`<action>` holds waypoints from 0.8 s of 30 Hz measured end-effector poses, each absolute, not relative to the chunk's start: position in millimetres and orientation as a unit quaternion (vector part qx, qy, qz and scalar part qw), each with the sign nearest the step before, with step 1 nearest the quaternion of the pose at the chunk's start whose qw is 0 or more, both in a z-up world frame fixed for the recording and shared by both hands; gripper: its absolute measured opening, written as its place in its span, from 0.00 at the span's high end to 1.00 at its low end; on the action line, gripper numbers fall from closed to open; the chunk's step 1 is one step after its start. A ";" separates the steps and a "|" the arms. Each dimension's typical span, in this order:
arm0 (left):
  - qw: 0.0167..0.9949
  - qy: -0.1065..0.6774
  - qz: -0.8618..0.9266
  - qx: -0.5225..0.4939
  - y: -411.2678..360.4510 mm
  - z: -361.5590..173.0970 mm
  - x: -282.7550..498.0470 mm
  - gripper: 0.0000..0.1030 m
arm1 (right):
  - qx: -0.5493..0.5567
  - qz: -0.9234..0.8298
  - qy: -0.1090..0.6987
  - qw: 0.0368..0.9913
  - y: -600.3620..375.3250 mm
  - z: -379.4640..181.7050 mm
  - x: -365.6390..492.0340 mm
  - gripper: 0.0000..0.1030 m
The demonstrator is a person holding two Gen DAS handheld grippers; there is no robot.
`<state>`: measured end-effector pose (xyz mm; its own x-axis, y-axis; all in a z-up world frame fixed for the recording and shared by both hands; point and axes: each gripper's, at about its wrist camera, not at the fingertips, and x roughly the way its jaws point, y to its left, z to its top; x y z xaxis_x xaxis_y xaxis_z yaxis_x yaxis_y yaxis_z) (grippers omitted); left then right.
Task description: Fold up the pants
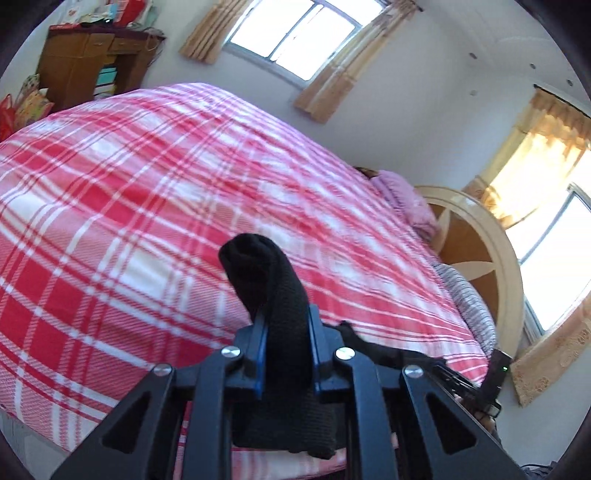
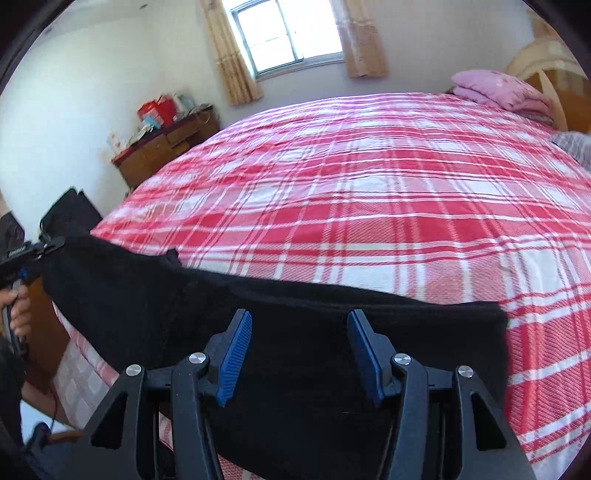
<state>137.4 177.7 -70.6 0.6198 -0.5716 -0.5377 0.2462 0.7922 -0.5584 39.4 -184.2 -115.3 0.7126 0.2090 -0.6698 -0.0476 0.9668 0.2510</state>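
Note:
The black knit pants (image 2: 147, 295) lie stretched along the near edge of a bed with a red and white plaid cover (image 2: 369, 184). My left gripper (image 1: 286, 321) is shut on one end of them, and a bunched fold of pants (image 1: 258, 266) sticks up out of its blue pads above the bed (image 1: 147, 184). In the right wrist view that left gripper (image 2: 51, 245) shows at the far left, lifting the pants' end, with a hand (image 2: 18, 310) on its handle. My right gripper (image 2: 301, 350) hovers over the other part of the pants, its blue pads wide apart and not pressing the cloth.
A folded pink quilt (image 2: 495, 88) and a round cream headboard (image 1: 480, 258) are at the head of the bed. A wooden desk (image 2: 166, 147) with bags and boxes on top stands by the wall. Curtained windows (image 2: 288, 33) are behind.

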 end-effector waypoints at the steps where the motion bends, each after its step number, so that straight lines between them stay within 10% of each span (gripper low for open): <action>1: 0.873 0.363 -0.243 -0.217 170.4 -64.2 134.8 0.82 | 0.116 0.067 0.370 0.919 -189.1 -113.6 37.9 0.45; 24: 0.812 0.383 -0.435 -0.070 -63.5 -17.6 114.0 0.82 | 0.214 -0.016 0.326 0.921 -287.4 -100.4 18.6 0.43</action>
<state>114.0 -63.5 -17.6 0.3278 -0.7600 -0.5612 0.6519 0.6119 -0.4478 18.6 -287.4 -100.4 0.7872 0.1096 -0.6068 0.1697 0.9076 0.3841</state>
